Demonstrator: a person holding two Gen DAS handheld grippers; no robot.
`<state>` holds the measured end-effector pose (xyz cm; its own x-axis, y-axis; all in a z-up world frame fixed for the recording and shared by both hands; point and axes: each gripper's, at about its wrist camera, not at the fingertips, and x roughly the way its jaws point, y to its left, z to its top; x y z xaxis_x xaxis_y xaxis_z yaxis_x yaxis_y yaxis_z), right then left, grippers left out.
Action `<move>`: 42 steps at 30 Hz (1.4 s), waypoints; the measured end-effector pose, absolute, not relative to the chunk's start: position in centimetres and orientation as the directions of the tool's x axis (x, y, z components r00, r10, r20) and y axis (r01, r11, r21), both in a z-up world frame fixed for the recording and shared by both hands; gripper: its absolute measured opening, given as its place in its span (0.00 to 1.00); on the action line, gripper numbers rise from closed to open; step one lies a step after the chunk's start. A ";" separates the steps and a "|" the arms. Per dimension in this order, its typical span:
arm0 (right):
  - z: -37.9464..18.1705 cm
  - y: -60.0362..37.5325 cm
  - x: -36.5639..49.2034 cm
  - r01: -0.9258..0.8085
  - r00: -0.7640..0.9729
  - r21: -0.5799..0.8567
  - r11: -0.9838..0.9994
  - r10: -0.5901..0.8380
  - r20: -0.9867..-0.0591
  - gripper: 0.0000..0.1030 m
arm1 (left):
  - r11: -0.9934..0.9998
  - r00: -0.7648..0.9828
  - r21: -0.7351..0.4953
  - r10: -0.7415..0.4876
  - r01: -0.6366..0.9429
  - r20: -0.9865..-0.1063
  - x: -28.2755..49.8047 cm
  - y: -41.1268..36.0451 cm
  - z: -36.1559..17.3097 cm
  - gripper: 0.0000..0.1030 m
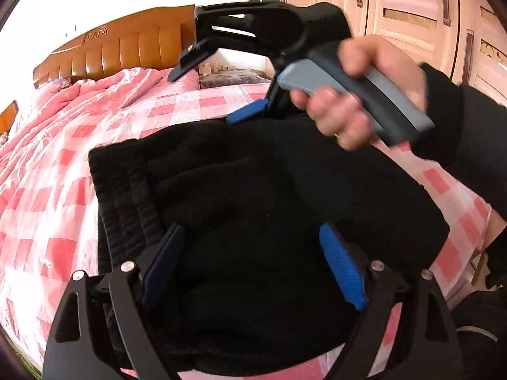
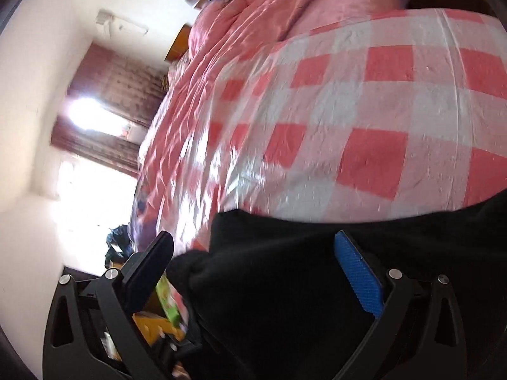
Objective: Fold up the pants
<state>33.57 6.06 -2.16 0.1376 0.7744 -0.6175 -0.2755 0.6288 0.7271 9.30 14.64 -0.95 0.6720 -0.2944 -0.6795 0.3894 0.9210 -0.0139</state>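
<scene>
black pants folded on the checked bed, both grippers spread above them

lying as a thick folded bundle on the pink-and-white checked sheet (image 1: pixel 190 101): black pants (image 1: pixel 253 183), ribbed waistband (image 1: pixel 123 196) turned toward the headboard (image 1: pixel 120 44) side. hovering over the near edge of the pants: left gripper (image 1: pixel 250 266), jaws spread wide, blue pads (image 1: pixel 342 269) standing clear on either side of the cloth, nothing pinched between them. beyond the far edge of the pants, held by a hand (image 1: pixel 358 95) in a dark sleeve: right gripper (image 1: pixel 244 110), one blue pad just above the fabric there; contact with the cloth not clear from this view. in the right wrist view, jaws of the right gripper (image 2: pixel 256 272) likewise wide apart, the pants (image 2: pixel 285 285) filling the space below and between them, the blue pad (image 2: pixel 358 272) beside the cloth, no squeeze visible; picture blurred. past the pants toward the headboard: crumpled pink quilt (image 1: pixel 79 107). off to the right of the pants, behind the hand: wardrobe (image 1: pixel 412 9).
</scene>
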 end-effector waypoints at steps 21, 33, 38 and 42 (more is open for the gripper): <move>-2.2 13.6 30.6 -0.259 -0.113 0.879 0.401 0.891 -0.440 0.96 | 0.952 0.717 -0.014 -0.239 0.305 -0.655 7.7 15.5 -0.9 0.88; -0.1 -8.7 30.3 -0.235 0.172 0.888 0.396 0.916 -0.363 0.96 | 0.939 0.716 0.015 -0.252 0.344 -0.651 11.4 12.9 2.8 0.96; -4.9 -6.6 31.3 -0.206 0.149 0.805 0.556 0.831 -0.536 0.92 | 0.937 0.580 -0.097 -0.286 0.335 -0.763 15.3 13.6 -1.7 0.96; -5.5 -8.7 32.1 -0.120 0.248 0.888 0.444 0.880 -0.406 0.93 | 0.935 0.585 -0.033 -0.248 0.353 -0.772 14.5 12.9 -1.9 0.96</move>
<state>32.13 -8.70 -5.45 0.2478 0.8796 -0.4061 -0.1201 0.4438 0.8881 14.53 12.89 -1.89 0.5847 -0.2482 -0.7724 0.3533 0.9349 -0.0330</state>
